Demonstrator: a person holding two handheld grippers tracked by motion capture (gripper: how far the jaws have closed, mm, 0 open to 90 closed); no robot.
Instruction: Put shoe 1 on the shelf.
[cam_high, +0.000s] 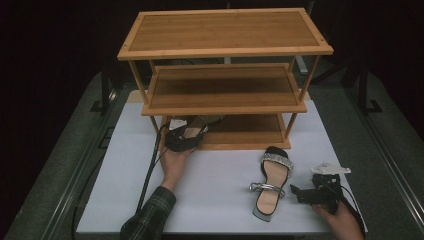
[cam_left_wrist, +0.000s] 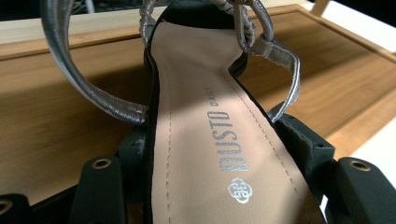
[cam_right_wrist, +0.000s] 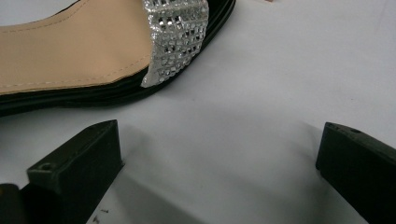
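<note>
A three-tier bamboo shoe rack (cam_high: 225, 50) stands at the back of the white table (cam_high: 215, 170). My left gripper (cam_high: 182, 137) (cam_left_wrist: 210, 182) is shut on the heel end of a black sandal (cam_high: 197, 125) (cam_left_wrist: 196, 116) with a beige insole and silver straps. The sandal's front reaches over the bottom shelf (cam_high: 250, 131) (cam_left_wrist: 56, 121). The matching sandal (cam_high: 270, 182) (cam_right_wrist: 70, 51) lies flat on the table, with its rhinestone toe band (cam_right_wrist: 177, 37) toward the rack. My right gripper (cam_high: 296, 194) (cam_right_wrist: 219, 163) stands open just right of it, low over the table, with nothing between its jaws.
The rack's top and middle shelf (cam_high: 222, 87) hold nothing. Cables (cam_high: 150, 170) trail from the left gripper across the table's left part. Dark floor and metal rails (cam_high: 85, 165) flank the table on both sides.
</note>
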